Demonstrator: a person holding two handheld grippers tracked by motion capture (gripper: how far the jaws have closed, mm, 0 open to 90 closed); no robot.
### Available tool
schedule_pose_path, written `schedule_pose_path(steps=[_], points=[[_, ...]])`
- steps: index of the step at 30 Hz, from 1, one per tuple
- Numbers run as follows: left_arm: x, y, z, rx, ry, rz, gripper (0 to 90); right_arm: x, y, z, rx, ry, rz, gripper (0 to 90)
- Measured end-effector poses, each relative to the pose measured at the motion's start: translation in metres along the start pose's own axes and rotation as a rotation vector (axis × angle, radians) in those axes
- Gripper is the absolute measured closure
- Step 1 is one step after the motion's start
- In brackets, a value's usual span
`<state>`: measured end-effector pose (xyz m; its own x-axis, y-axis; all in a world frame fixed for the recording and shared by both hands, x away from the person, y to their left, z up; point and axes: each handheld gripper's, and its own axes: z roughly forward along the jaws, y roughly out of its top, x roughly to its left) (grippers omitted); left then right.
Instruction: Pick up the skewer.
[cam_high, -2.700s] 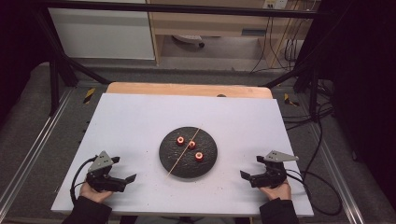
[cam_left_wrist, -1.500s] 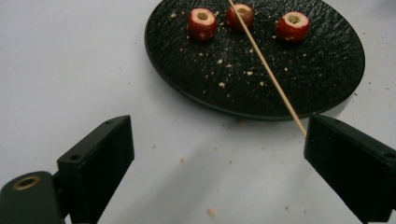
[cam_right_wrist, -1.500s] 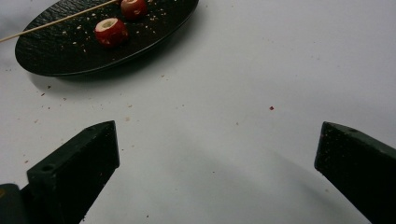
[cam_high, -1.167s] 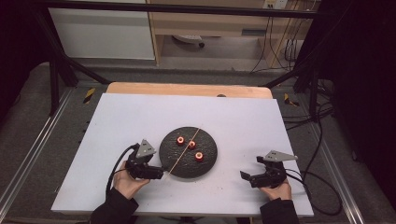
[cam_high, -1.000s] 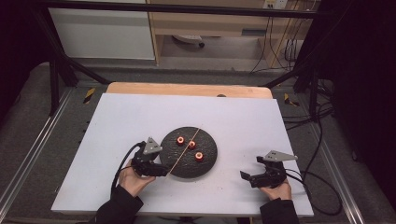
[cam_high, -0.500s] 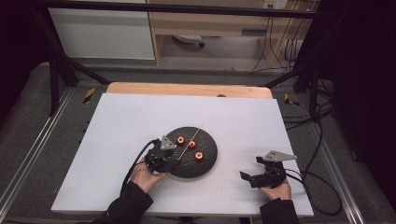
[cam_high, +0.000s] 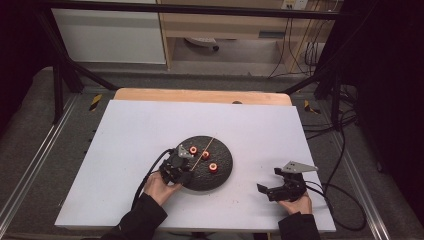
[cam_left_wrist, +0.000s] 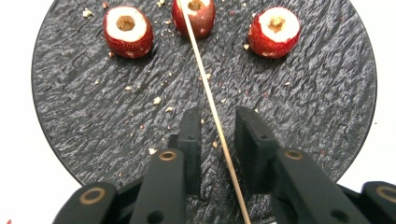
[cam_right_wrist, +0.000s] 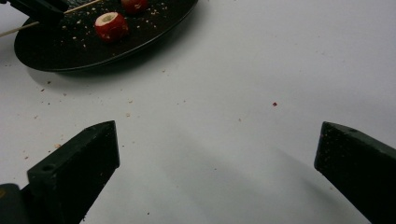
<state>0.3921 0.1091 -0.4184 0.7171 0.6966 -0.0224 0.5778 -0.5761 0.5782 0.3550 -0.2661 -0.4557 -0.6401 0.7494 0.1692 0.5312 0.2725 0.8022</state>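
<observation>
I see white table (cam_high: 130, 150) bare around dark round slate plate (cam_left_wrist: 70, 107); my left gripper (cam_left_wrist: 217, 135) low over plate's near edge – jaws just been closing, skewer (cam_left_wrist: 208, 93) between them, pads not yet pressing; skewer lies flat, long axis running from jaws straight to middle strawberry (cam_left_wrist: 198, 16) – two more strawberries flank it; right gripper (cam_right_wrist: 217, 154) wide open, well apart; crumbs scattered.

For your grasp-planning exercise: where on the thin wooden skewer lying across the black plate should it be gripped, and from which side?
Grip the skewer on its bare near length, short of the fruit pieces. It lies flat on the plate, so come from above, jaws straddling it crosswise, as the left hand-held gripper does.
</observation>
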Motion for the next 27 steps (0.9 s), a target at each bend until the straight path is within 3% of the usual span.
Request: schedule_pose_path(steps=[10, 18, 25, 27], points=[[-0.003, 0.002, 0.004, 0.042, 0.027, -0.009, 82.0, 0.0, 0.0, 0.0, 0.002, 0.003, 0.002, 0.7], [-0.003, 0.001, 0.003, 0.032, 0.035, -0.034, 87.2, 0.0, 0.0, 0.0, 0.002, 0.003, 0.002, 0.7], [0.0, -0.002, -0.005, -0.014, 0.034, -0.039, 87.9, 0.0, 0.0, -0.001, 0.004, 0.0, 0.002, 0.6], [0.003, -0.006, -0.011, -0.05, 0.021, -0.04, 87.9, 0.001, 0.0, -0.001, 0.005, -0.002, 0.006, 0.6]])
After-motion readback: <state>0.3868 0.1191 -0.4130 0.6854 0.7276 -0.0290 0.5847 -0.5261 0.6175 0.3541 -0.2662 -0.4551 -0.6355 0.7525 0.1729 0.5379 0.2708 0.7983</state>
